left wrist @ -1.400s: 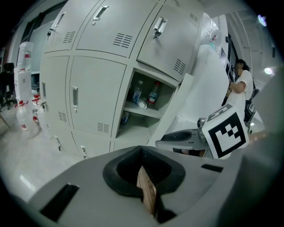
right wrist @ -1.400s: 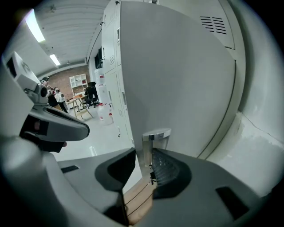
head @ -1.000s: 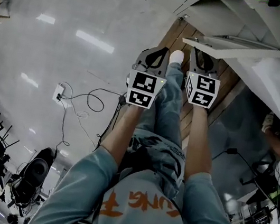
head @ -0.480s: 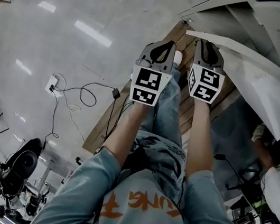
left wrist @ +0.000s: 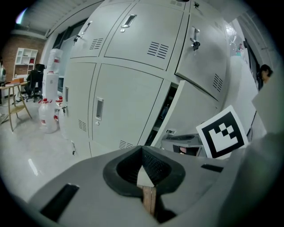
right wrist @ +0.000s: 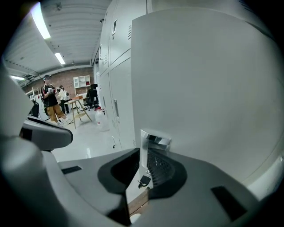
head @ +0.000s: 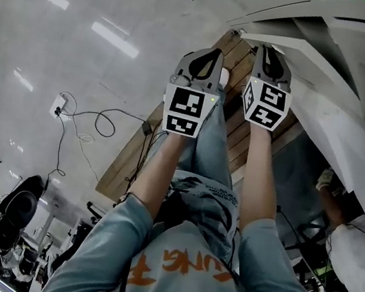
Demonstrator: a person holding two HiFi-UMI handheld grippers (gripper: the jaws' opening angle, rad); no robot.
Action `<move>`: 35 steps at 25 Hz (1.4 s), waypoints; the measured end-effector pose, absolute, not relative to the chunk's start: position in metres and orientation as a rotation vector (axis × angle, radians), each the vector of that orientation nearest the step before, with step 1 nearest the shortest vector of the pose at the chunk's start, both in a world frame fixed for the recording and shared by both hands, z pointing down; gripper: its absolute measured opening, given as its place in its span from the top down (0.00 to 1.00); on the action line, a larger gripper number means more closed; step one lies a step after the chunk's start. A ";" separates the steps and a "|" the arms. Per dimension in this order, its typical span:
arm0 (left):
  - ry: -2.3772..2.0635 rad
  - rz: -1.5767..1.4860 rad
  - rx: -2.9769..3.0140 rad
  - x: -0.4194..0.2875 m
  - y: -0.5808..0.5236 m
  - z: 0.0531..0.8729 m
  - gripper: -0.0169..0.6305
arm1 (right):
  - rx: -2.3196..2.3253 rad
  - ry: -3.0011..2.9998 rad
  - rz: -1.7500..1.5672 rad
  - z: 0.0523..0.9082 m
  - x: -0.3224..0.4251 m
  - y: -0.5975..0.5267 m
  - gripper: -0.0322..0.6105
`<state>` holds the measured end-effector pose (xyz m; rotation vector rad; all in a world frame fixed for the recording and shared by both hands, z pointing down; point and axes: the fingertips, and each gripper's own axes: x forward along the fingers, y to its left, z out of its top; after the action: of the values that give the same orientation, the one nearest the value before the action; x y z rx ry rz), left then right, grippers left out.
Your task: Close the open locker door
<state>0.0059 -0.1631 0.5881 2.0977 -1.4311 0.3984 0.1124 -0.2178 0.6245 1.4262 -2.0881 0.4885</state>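
Black cable (head: 80, 114) on glossy floor (head: 59, 50), wooden planks (head: 126, 167), black chair (head: 14, 206), water jugs (left wrist: 49, 119), standing person (right wrist: 51, 104)

Head cam: on the person's head, looking steeply down over both forearms; left gripper (head: 216, 53) and right gripper (head: 267, 52) mid-frame, floor (head: 80, 54) well below. Cam on left gripper: faces along its jaws at the locker bank (left wrist: 128, 102), near. Cam on right gripper: same mount, hard against the locker door (right wrist: 208, 88), jaws closing w/ door edge between. Shared: lockers in all three; left cam also catches the right gripper's marker cube (left wrist: 222, 133).
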 end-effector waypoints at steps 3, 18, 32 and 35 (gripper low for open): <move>-1.443 0.398 2.086 0.005 -0.168 0.592 0.95 | 1.424 -2.092 0.481 0.627 0.114 -0.228 0.85; -1.476 0.360 2.024 0.010 -0.198 0.593 0.95 | 1.503 -2.025 0.475 0.629 0.124 -0.271 0.85; -1.464 0.428 2.092 0.008 -0.201 0.551 0.95 | 1.533 -2.001 0.587 0.627 0.126 -0.277 0.75; -1.500 0.418 2.103 -0.004 -0.203 0.529 0.95 | 1.575 -2.008 0.643 0.608 0.131 -0.263 0.74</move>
<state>-0.0042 -0.2029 0.5286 2.1027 -1.4995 0.4180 0.1313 -0.2626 0.6084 1.5748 -2.0077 0.6433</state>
